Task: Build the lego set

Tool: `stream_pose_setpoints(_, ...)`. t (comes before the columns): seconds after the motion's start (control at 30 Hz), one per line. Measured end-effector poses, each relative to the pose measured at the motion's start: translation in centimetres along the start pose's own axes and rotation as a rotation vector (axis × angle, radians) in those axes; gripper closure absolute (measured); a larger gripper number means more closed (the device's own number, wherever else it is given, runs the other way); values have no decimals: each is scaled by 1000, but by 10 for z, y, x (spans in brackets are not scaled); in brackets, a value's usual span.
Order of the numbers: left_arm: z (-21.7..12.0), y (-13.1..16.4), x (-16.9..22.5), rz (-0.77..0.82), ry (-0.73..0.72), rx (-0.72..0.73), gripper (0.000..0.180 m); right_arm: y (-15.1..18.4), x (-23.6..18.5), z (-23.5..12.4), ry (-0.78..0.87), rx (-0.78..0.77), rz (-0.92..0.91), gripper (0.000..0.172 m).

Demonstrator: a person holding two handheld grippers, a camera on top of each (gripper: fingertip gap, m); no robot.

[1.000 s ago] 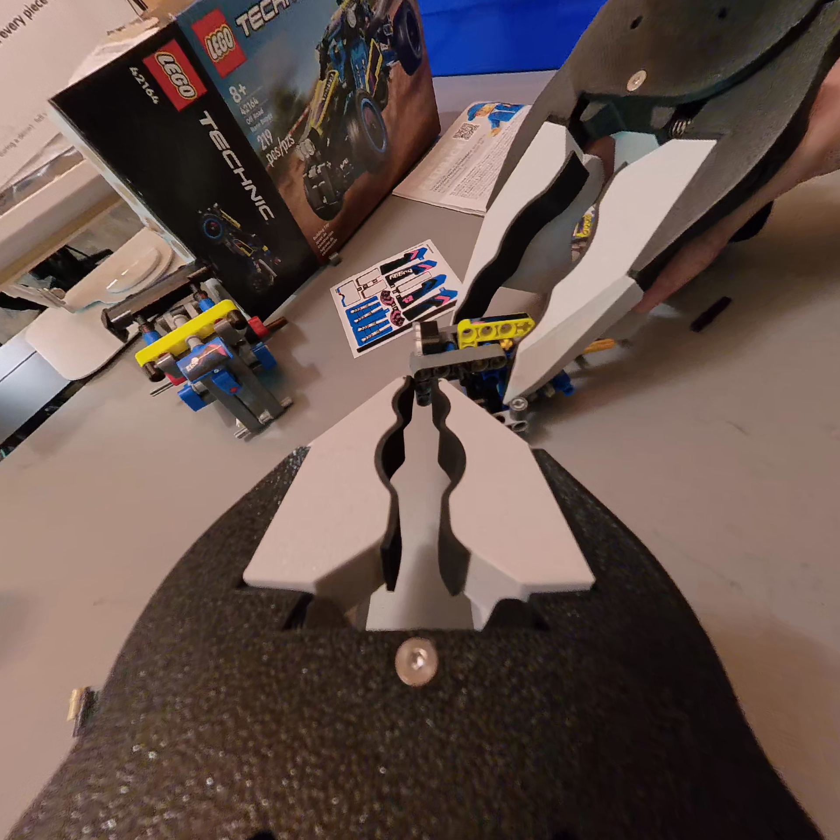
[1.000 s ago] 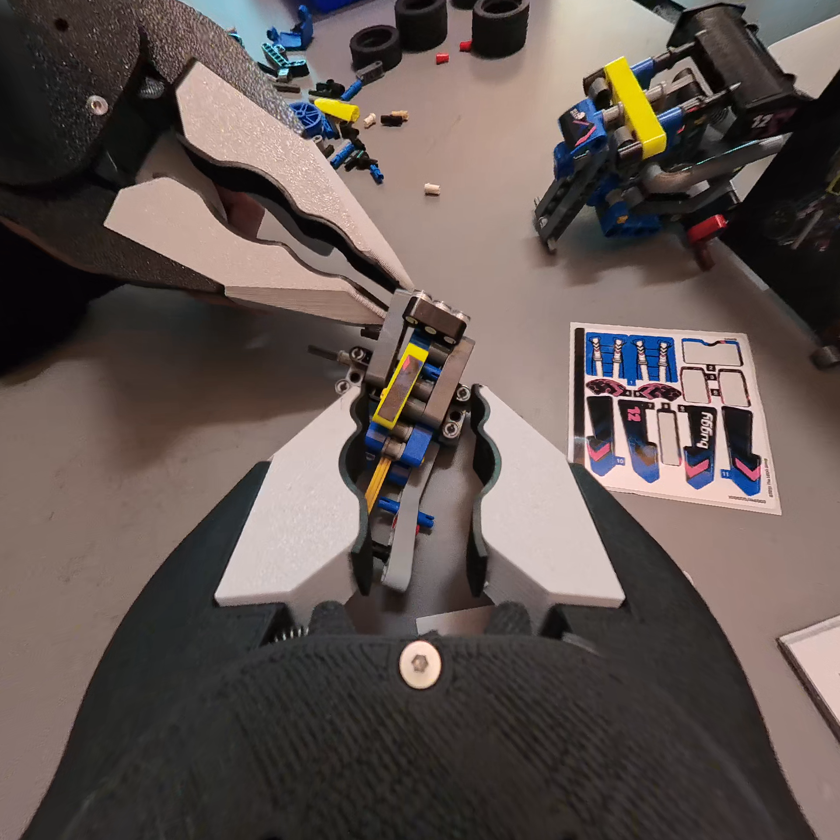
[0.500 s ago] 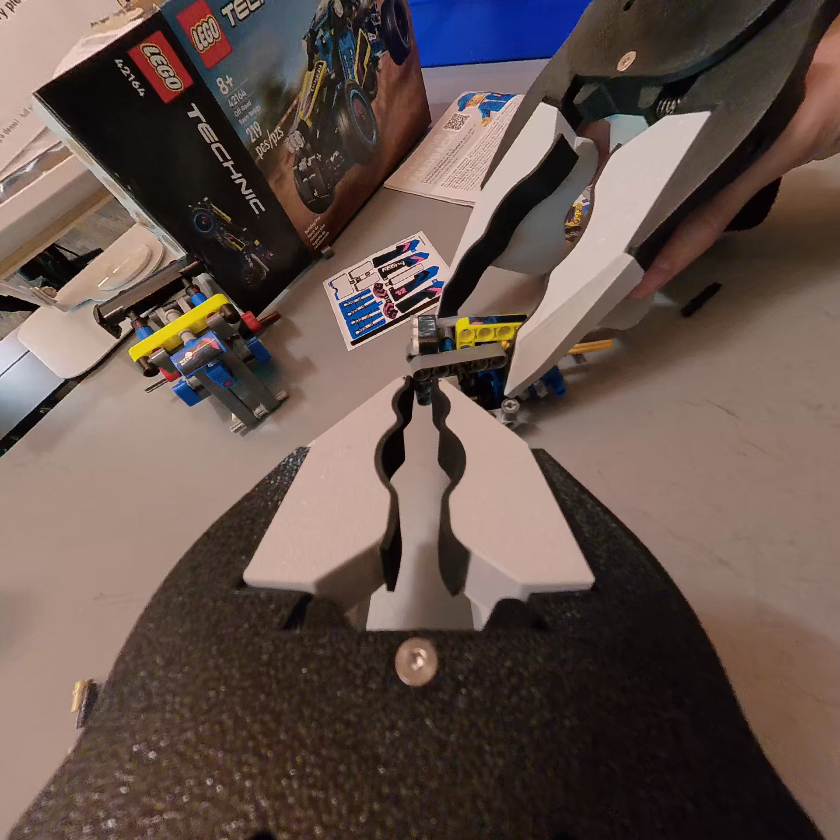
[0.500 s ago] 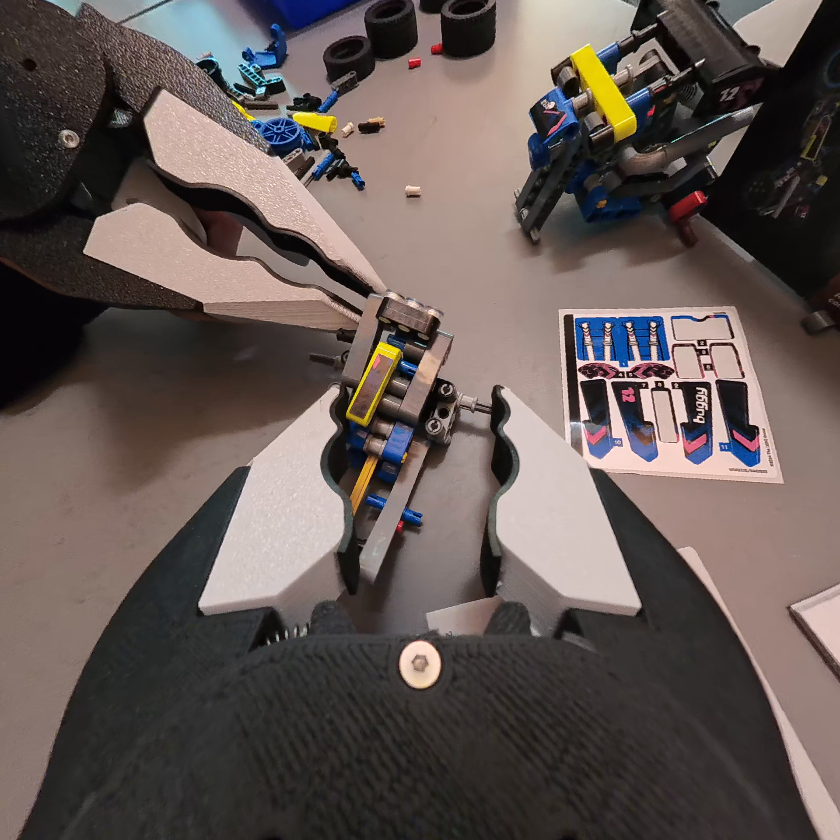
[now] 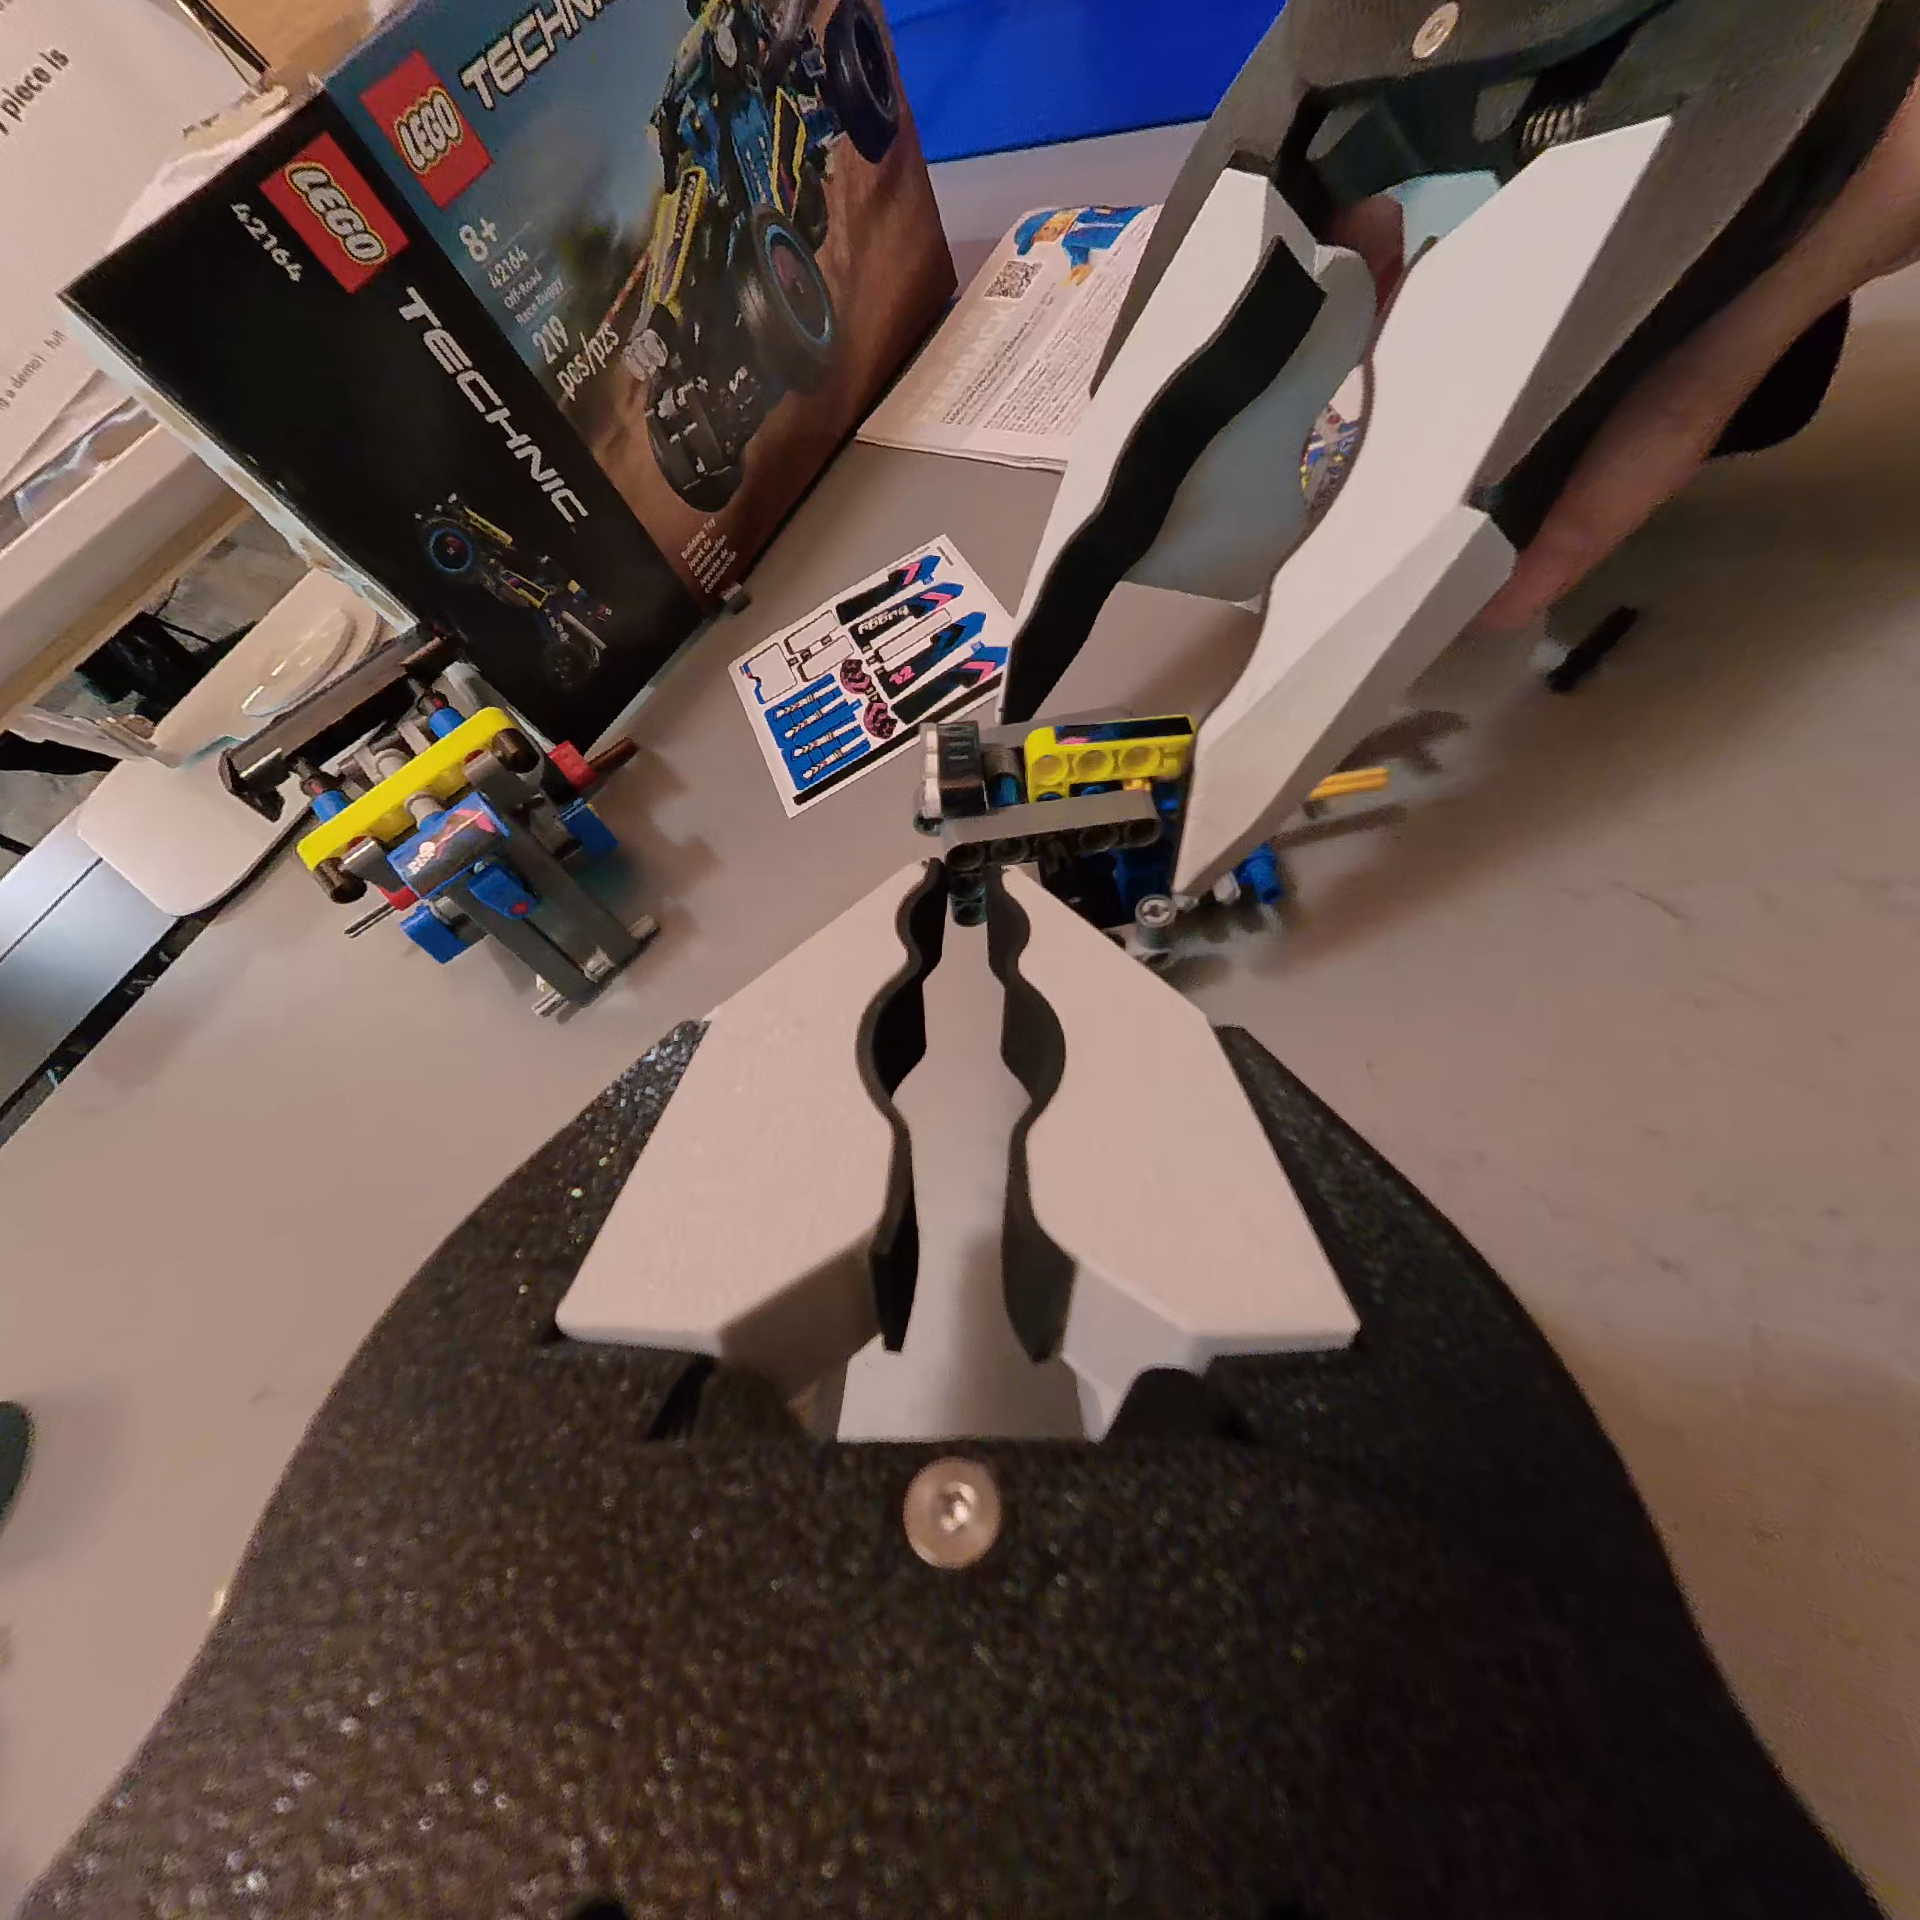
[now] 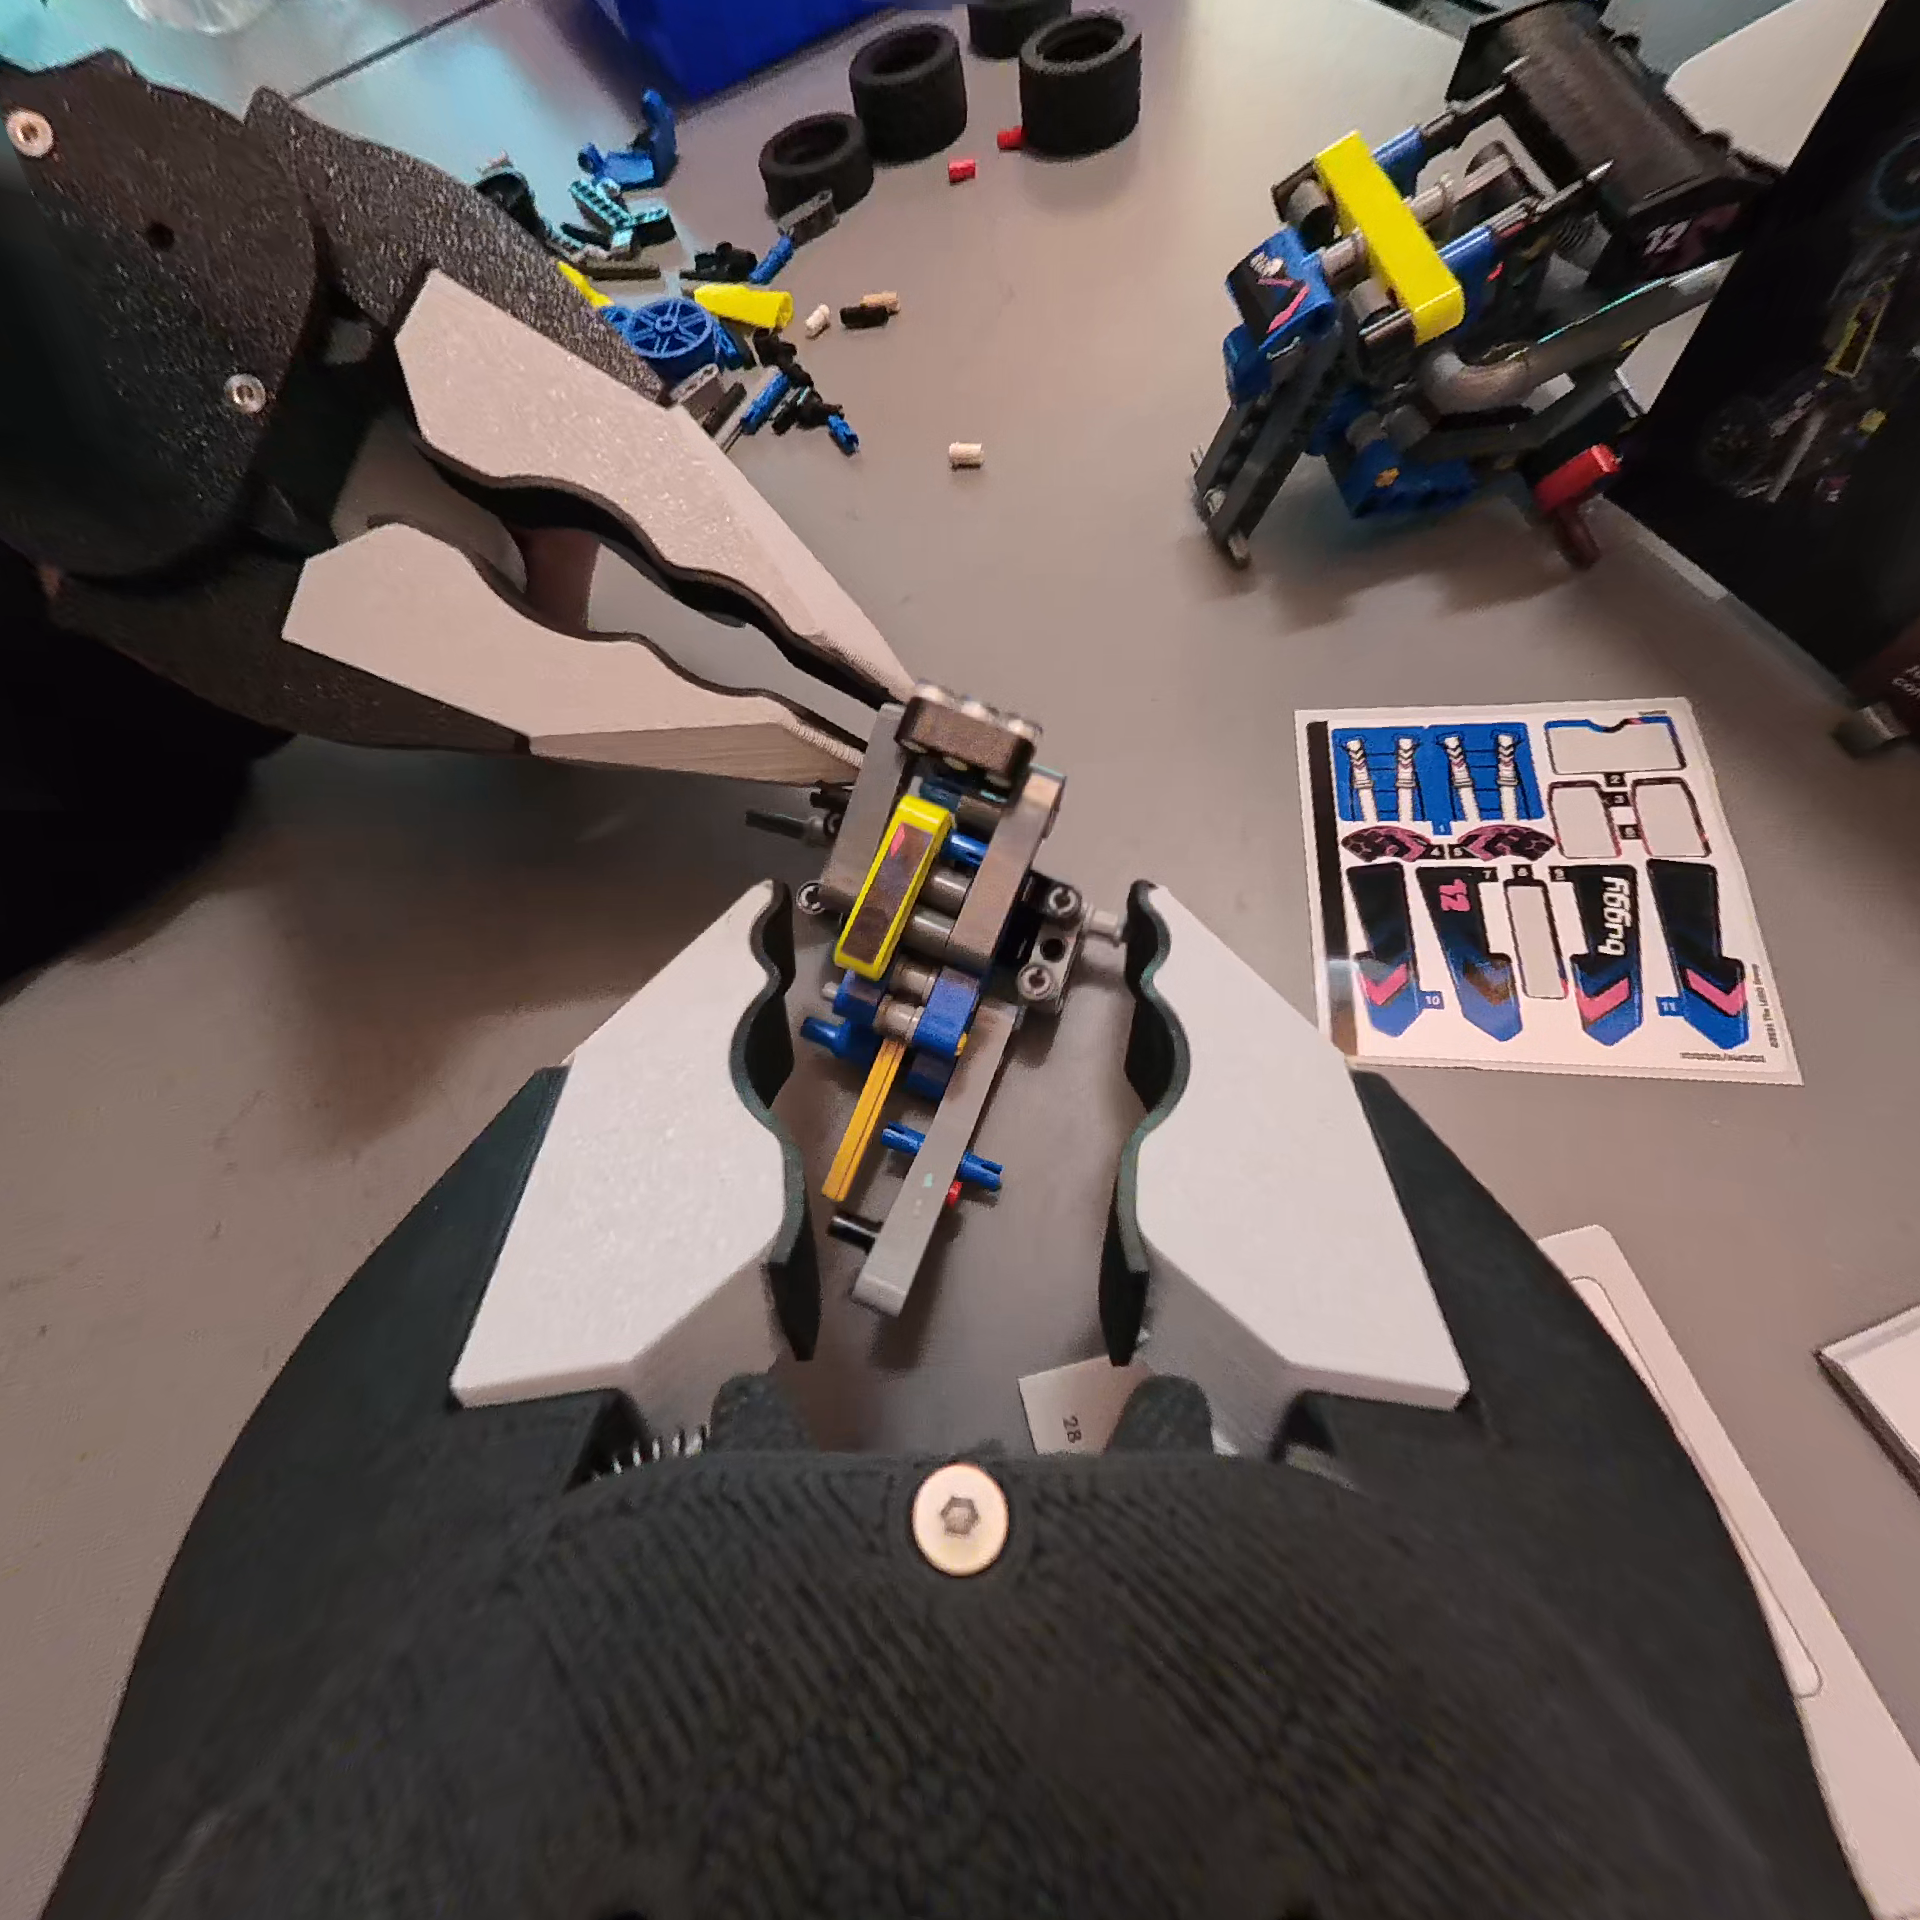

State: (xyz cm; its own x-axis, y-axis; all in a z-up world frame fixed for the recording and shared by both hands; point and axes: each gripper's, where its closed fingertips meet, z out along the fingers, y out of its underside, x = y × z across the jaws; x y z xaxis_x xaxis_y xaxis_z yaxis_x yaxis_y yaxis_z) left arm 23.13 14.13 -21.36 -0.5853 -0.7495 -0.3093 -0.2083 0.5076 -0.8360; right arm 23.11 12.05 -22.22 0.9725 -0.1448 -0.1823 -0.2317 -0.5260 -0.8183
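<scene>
Left gripper (image 5: 966,894) almost closed, pinching a small dark pin at the near end of the brick assembly (image 6: 935,914) on the grey table (image 6: 312,1039); right gripper (image 6: 951,914) wide open around the same assembly, pads apart from it. Behind, printed toy box (image 5: 468,343), sticker sheet (image 6: 1538,883) and leaflet (image 5: 1039,343) bearing writing. Loose pieces (image 6: 727,312) partly hidden behind the left gripper, blue bin (image 6: 727,31) cut off, contents not visible.

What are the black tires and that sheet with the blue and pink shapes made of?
The black tires look like soft matte rubber: dull surface, ribbed tread. The sheet looks like glossy sticker paper: light glares off it, and it lies flat on the grey table. Neither can be told for sure by looks alone.
</scene>
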Motion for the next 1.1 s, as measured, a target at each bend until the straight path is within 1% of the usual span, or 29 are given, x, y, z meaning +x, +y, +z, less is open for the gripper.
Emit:
stream_pose_setpoints(0.3, 3, 0, -1, 25, -20, -4, 176, -4, 3, 7, 37, 6, -2, 122)
stream_pose_setpoints(0.5, 2, -1, -4, 12, -21, 9, 176, -8, 0, 7, 13, 25, -7, 129)
stream_pose_setpoints(0.93, 1, -1, -1, 45, -4, -5, 176, -7, -4, 6, -13, 27, -29, 130)
stream_pose_setpoints(1.1, 1, 0, 1, 10, 28, -5, 176, -6, -6, 6, -14, 16, -69, 130)
